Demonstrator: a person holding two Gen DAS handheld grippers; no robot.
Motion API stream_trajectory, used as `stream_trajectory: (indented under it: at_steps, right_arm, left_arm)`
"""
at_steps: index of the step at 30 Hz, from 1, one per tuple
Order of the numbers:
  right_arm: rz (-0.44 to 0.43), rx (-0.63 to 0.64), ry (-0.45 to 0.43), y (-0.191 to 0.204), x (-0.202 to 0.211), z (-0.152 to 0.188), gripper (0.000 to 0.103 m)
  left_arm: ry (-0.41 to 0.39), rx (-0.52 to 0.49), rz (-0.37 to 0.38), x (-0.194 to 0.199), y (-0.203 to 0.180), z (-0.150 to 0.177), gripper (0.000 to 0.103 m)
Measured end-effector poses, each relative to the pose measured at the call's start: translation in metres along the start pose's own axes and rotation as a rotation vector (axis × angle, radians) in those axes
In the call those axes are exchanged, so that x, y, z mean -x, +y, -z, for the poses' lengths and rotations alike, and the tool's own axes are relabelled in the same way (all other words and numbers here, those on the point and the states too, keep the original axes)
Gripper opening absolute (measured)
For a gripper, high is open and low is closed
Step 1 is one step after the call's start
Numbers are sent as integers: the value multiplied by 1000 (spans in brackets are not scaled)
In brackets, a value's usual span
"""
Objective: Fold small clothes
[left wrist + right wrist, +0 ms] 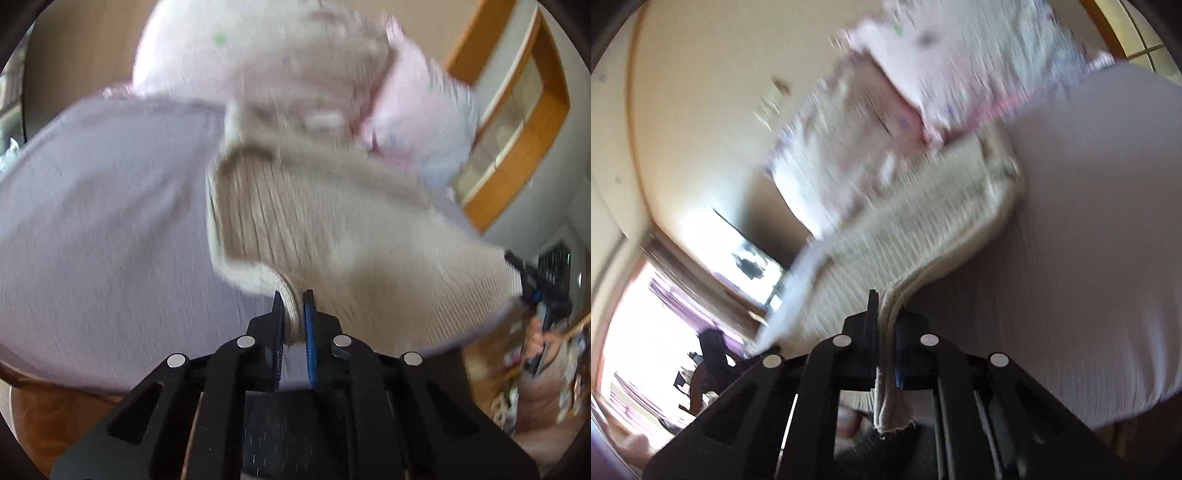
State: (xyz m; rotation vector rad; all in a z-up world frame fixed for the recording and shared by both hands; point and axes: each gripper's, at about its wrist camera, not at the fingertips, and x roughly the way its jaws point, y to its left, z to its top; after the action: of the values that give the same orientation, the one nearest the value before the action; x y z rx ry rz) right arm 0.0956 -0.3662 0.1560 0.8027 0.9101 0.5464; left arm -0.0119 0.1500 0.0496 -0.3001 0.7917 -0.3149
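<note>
A beige ribbed knit garment (332, 229) hangs stretched between my two grippers above a lavender cloth surface (103, 229). My left gripper (293, 301) is shut on one hem corner of it. My right gripper (886, 306) is shut on another edge of the beige garment (916, 221), with the fabric running down between the fingers. The right gripper also shows at the right edge of the left wrist view (535, 284). Both views are motion-blurred.
A pile of pink and white patterned clothes (295, 62) lies beyond the beige garment; it also shows in the right wrist view (942, 74). A wooden-framed cabinet (517, 122) stands at the right. The lavender cloth (1089, 240) covers the work surface.
</note>
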Motion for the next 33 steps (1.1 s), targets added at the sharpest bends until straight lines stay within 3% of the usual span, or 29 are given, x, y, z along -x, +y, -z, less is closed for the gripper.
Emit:
stream_trajectory:
  at_steps: [5,10,13,15,16,19,22,23,24,25,27,29,31,33]
  right_arm:
    - [-130,-94,-84,-14,-12,-42,7]
    - [-103,-178,-137,-37,-64,-97,6]
    - [3,-247,-177,-64,-116,-141,6]
    - [145,-315,-217,-91,-157,-167,6]
    - [226,-343,-230,-103,-175,-172,6]
    - [365,-442,-212,-132,-208,-168,6]
    - [391,-461,-228,-140,-216,-165,9]
    - [389,-456,-227,-138,-218,-167,13]
    - [371,-445,-222,-136,-221,-171,30]
    - [343,-427,-214,-131,-223,-175,55]
    - [290,-379,-197,-117,-226,-185,80]
    - [281,-307,-225,-96,-216,-189,87]
    - [269,-242,-236,-81,-206,-188,97]
    - [246,-197,-227,-69,-195,-179,97]
  left_arm:
    - [-116,66,-12,-1,17,-61,9]
    - [-101,63,-82,-58,22,-145,9]
    - [-90,71,-175,-110,28,-193,9]
    - [-76,100,-226,-150,40,-219,9]
    - [-64,112,-253,-170,45,-229,9]
    - [-40,112,-336,-208,51,-250,9]
    - [-81,144,-372,-204,60,-259,9]
    - [-91,165,-367,-199,65,-260,9]
    - [-101,195,-352,-193,72,-260,9]
    - [-120,237,-323,-183,81,-257,10]
    - [-142,277,-286,-168,91,-251,11]
    - [-109,297,-206,-157,98,-239,20]
    - [-28,296,-90,-151,99,-218,46]
    - [22,273,-45,-152,95,-205,50]
